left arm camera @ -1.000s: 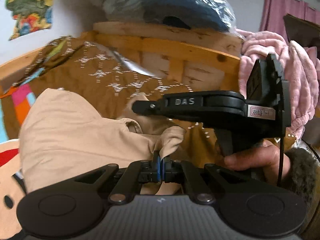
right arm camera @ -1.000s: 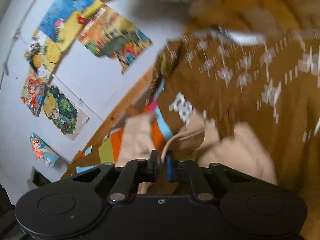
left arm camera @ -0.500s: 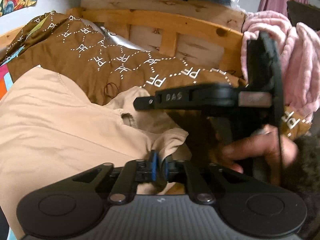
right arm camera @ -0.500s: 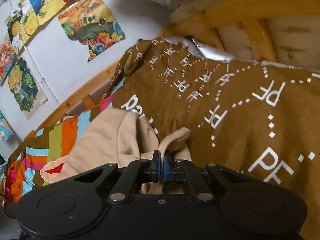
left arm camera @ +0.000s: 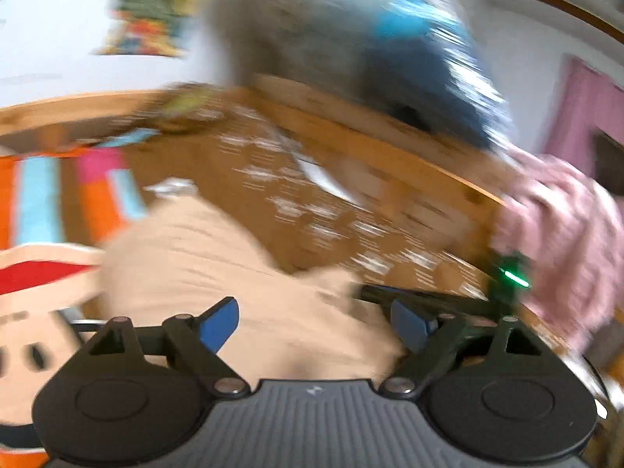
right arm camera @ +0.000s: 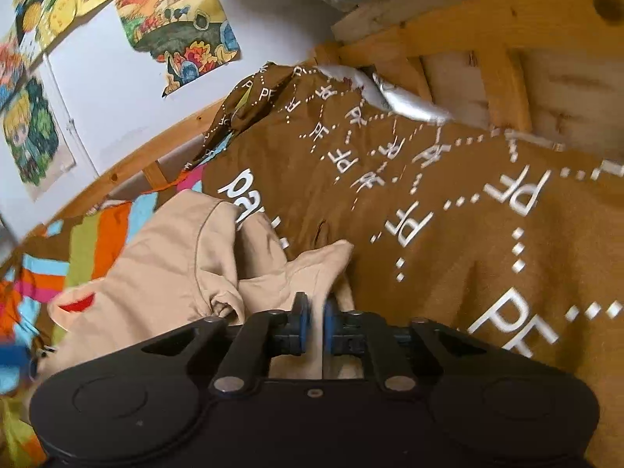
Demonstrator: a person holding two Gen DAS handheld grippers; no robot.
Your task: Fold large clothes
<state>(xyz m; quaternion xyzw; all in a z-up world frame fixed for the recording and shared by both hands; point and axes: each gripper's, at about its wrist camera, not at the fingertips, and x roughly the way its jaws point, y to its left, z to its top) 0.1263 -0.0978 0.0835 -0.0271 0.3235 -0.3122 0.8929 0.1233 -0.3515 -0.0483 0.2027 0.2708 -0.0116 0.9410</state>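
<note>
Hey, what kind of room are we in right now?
Probably a child's bedroom: a wooden bed frame, a brown blanket spread over it, and cartoon posters on the wall. The right tongs pinch a beige garment.

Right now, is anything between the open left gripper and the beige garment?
Nothing visible. The left gripper is open right over the beige garment, fabric filling the gap between its blue pads. The right gripper is shut on a fold.
</note>
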